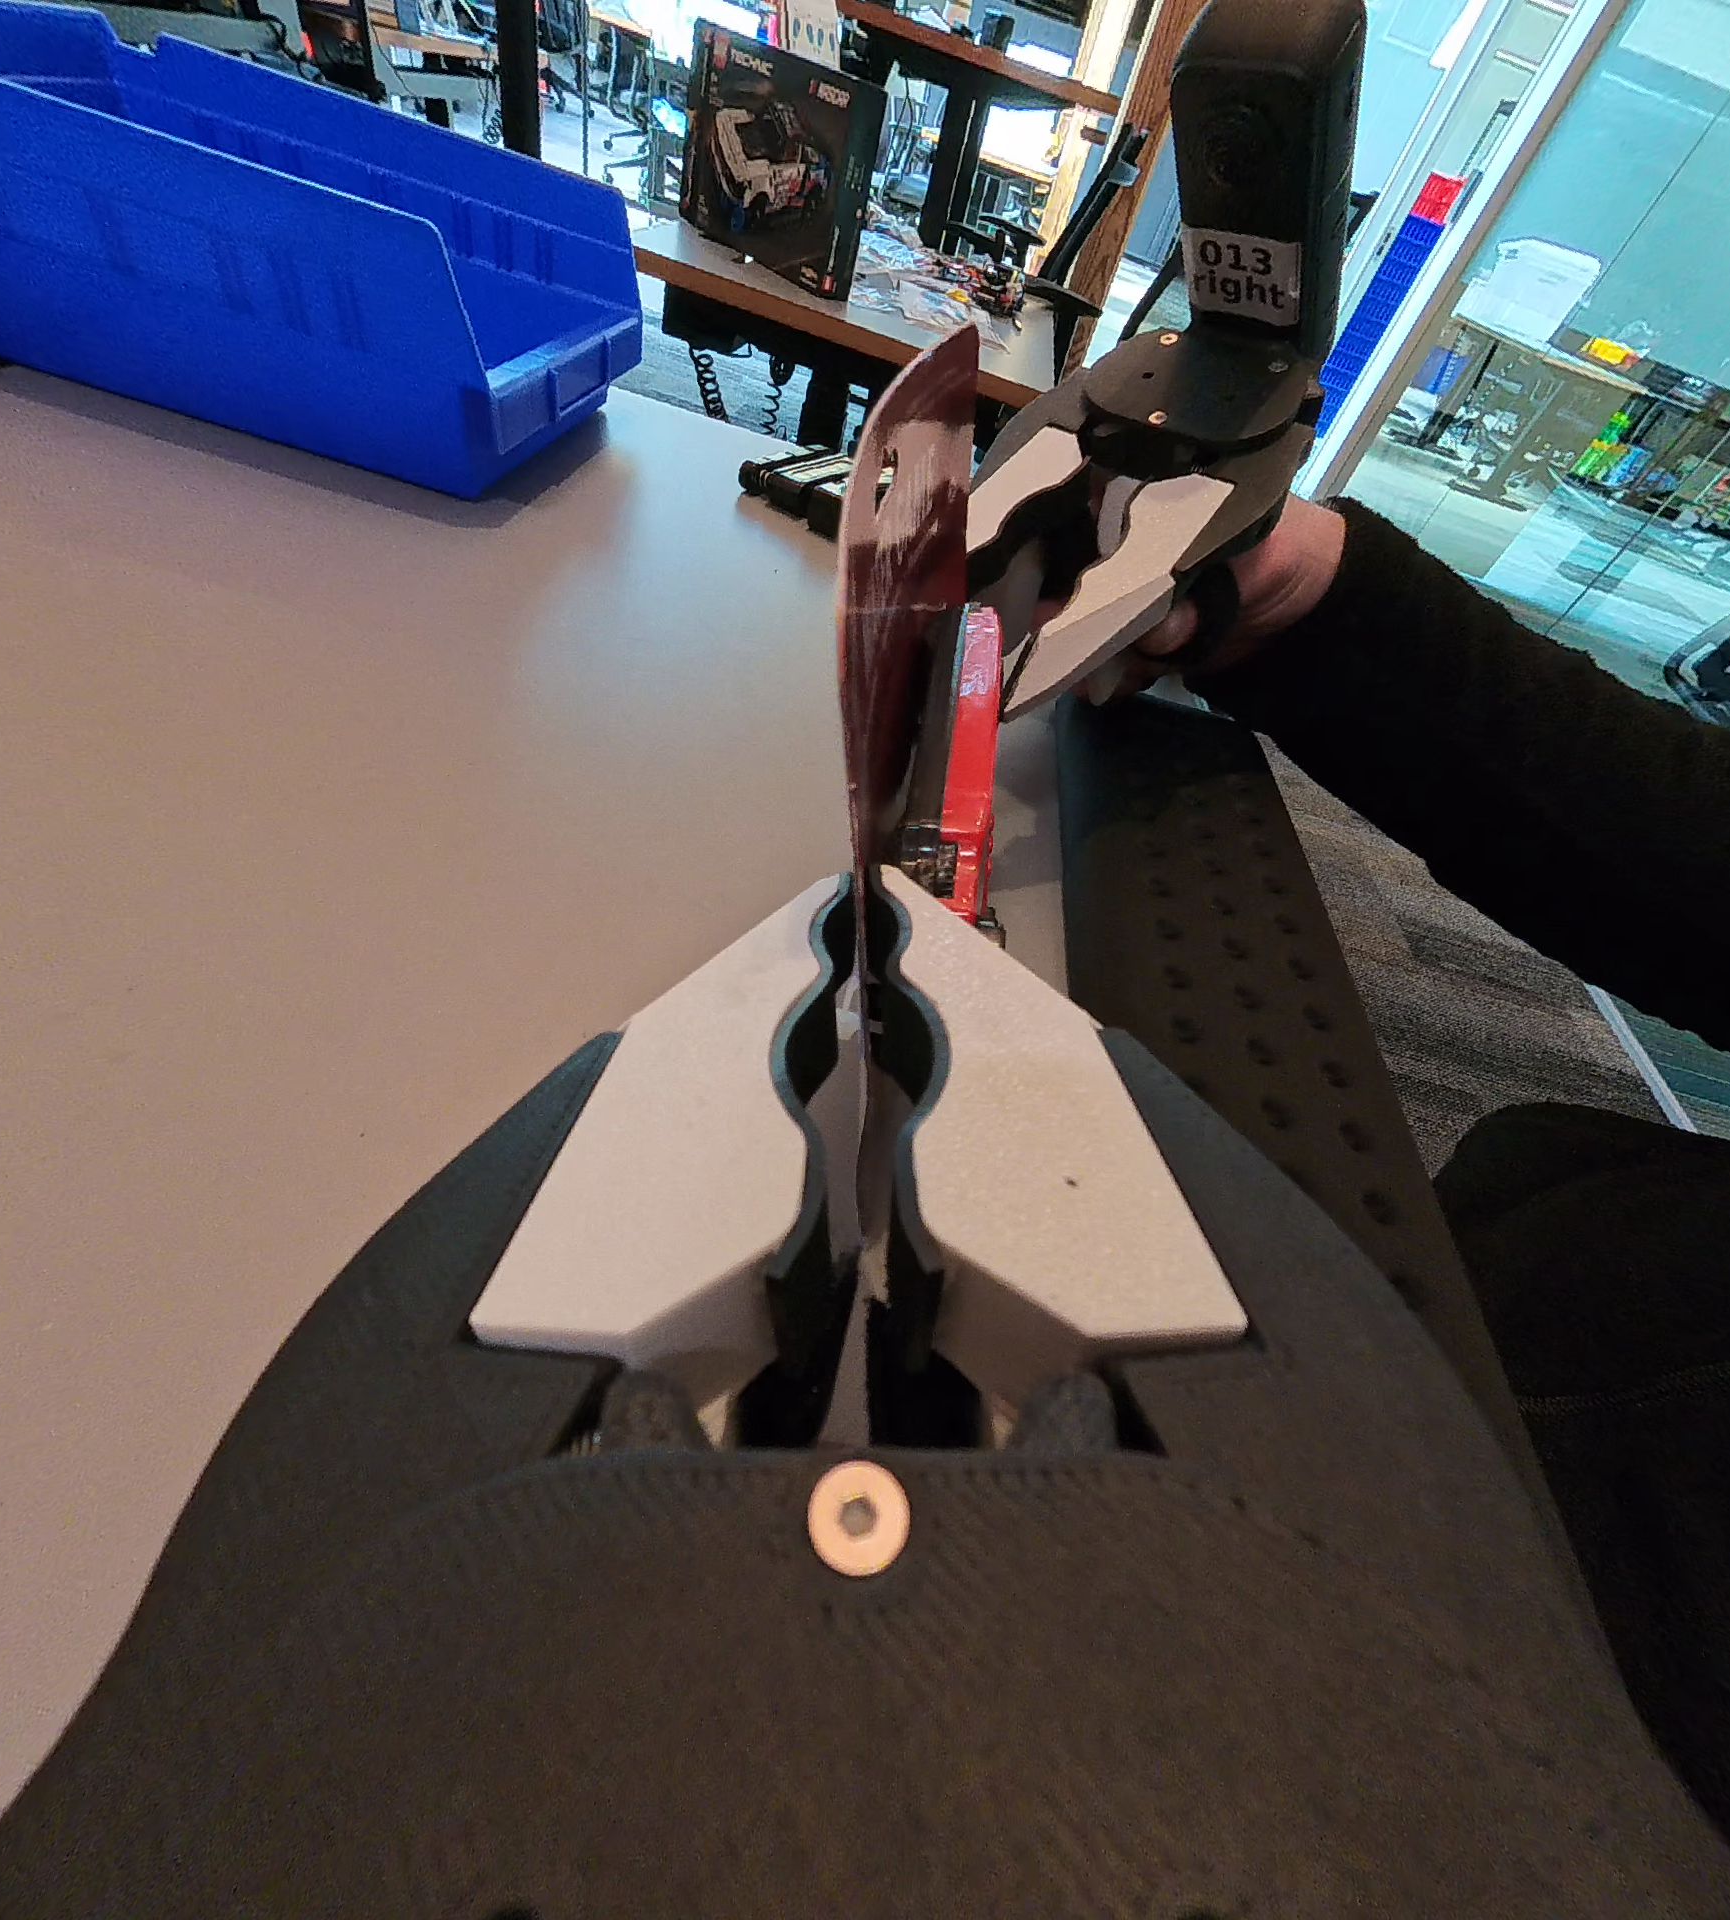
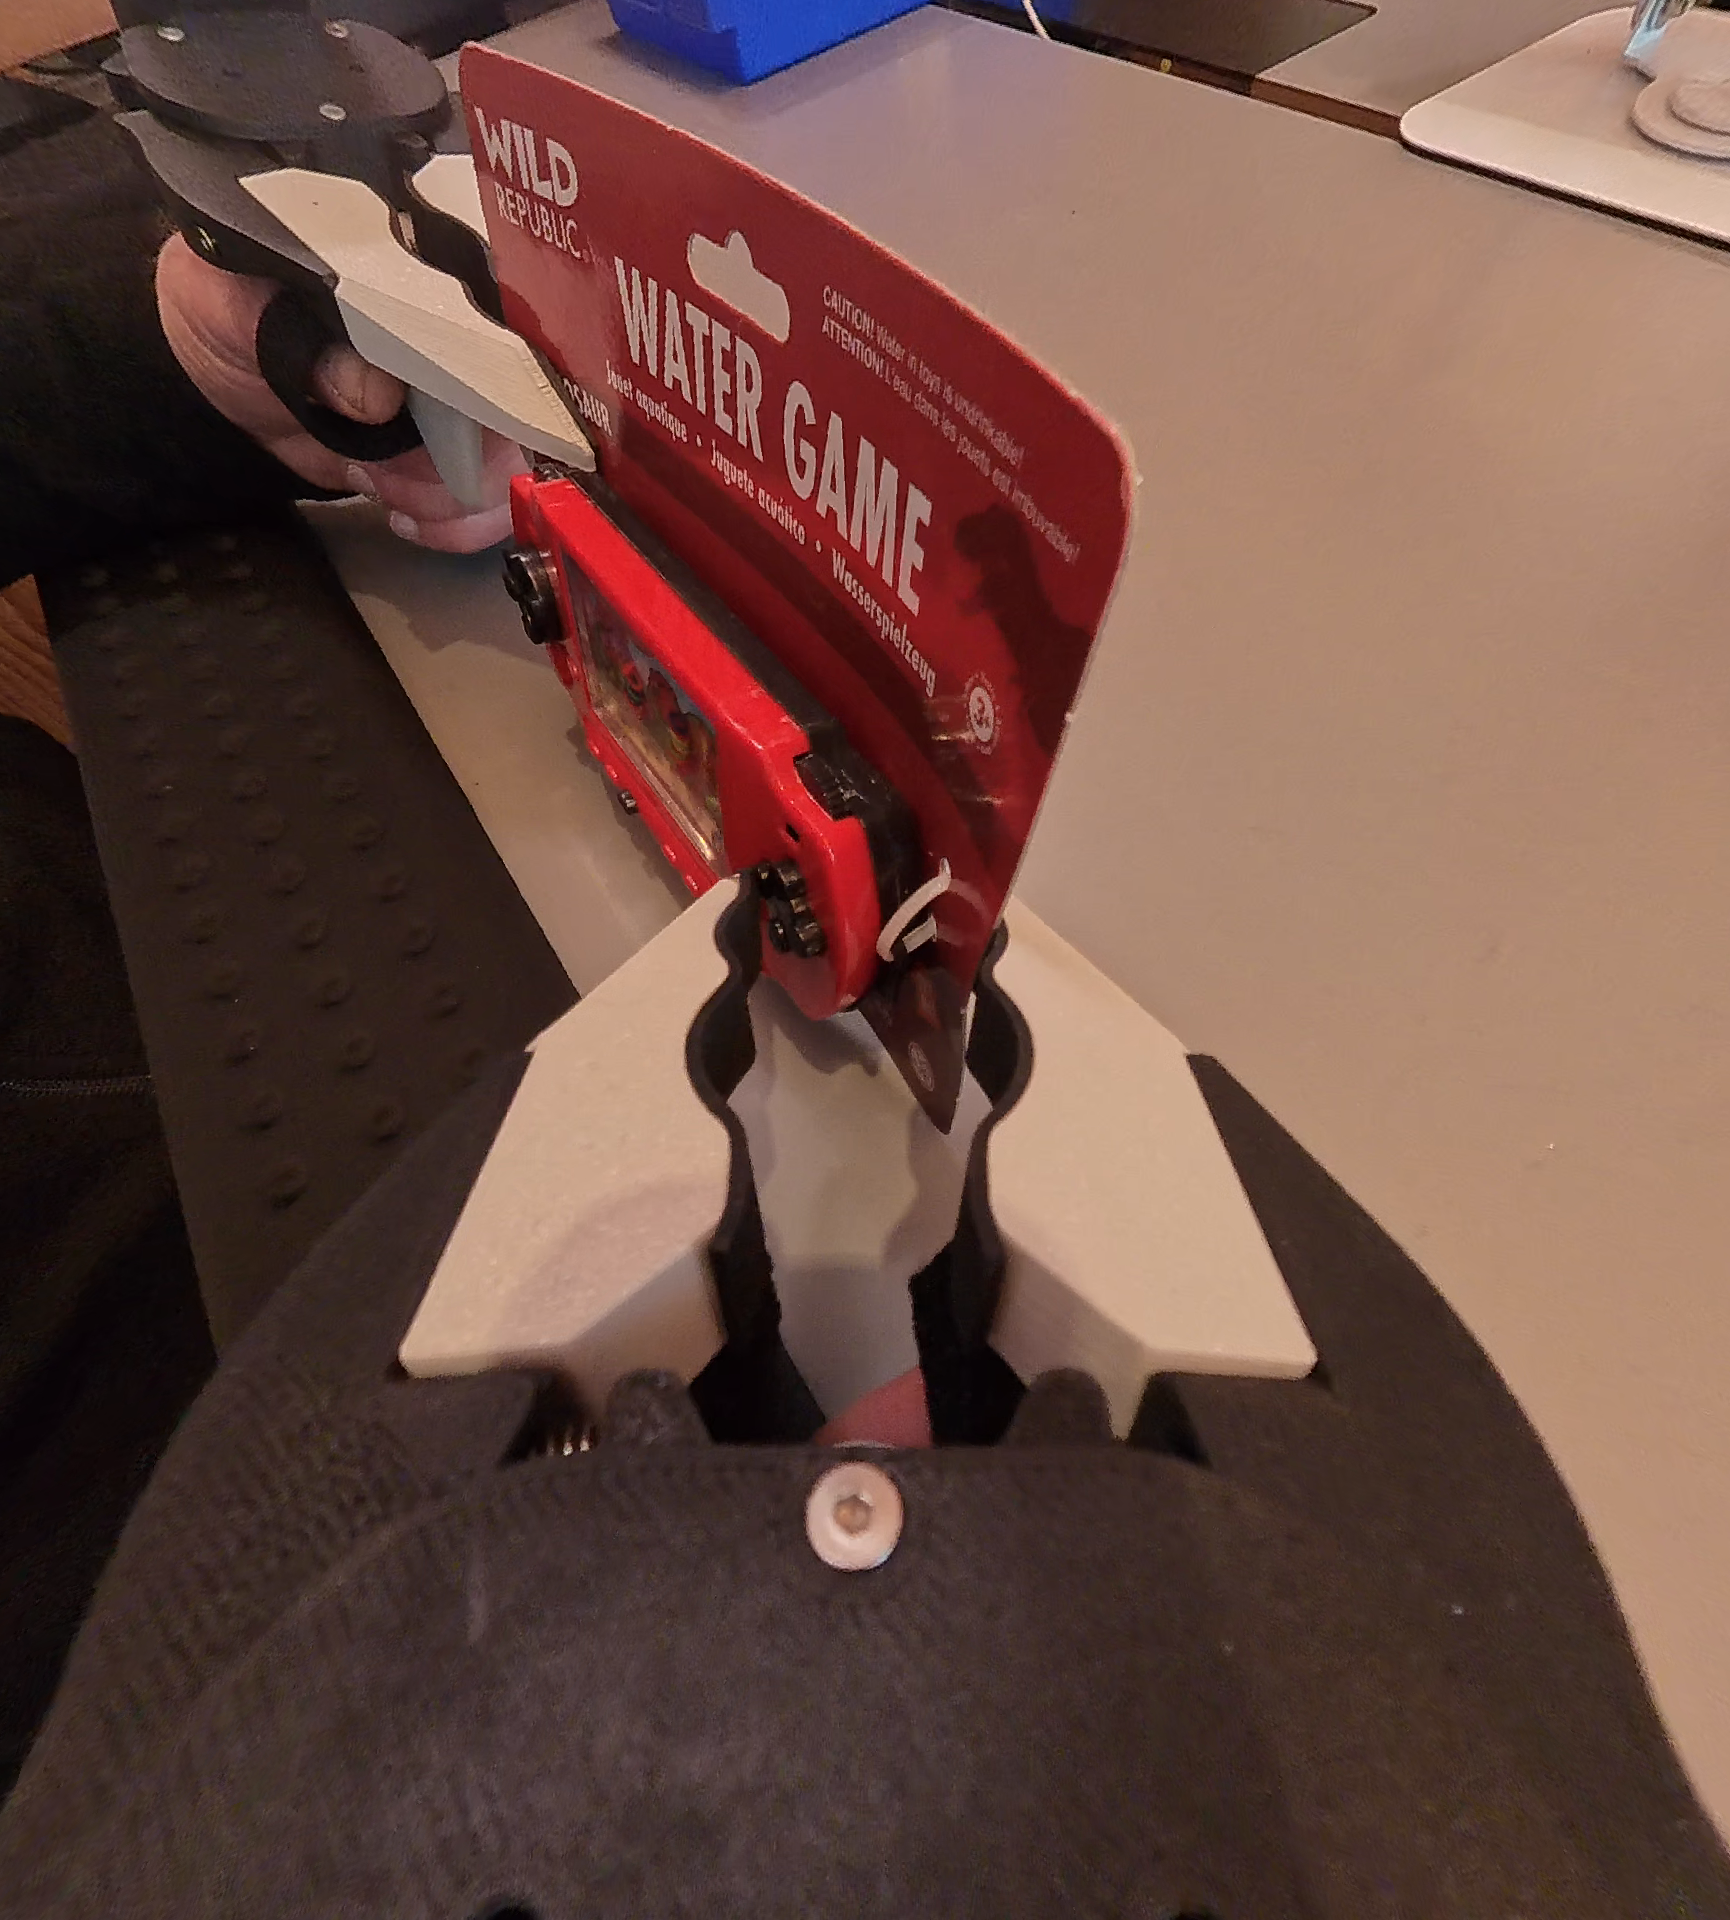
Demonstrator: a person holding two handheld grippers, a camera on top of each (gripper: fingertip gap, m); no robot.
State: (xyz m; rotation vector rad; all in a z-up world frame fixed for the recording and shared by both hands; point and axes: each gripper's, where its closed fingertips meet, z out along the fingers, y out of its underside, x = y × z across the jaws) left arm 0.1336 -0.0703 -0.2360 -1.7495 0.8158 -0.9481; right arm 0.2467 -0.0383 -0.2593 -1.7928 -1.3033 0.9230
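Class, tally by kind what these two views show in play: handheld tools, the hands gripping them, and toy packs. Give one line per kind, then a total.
Tools: 2 (left tool, right tool, both closed on the pack)
Hands: 2 (left hand, right hand)
Toy packs: 1 (red toy pack on its card)
Total: 5

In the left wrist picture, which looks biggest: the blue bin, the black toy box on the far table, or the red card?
1. blue bin
2. red card, seen edge-on and nearer, so unsure
3. black toy box, far away, so it only looks small
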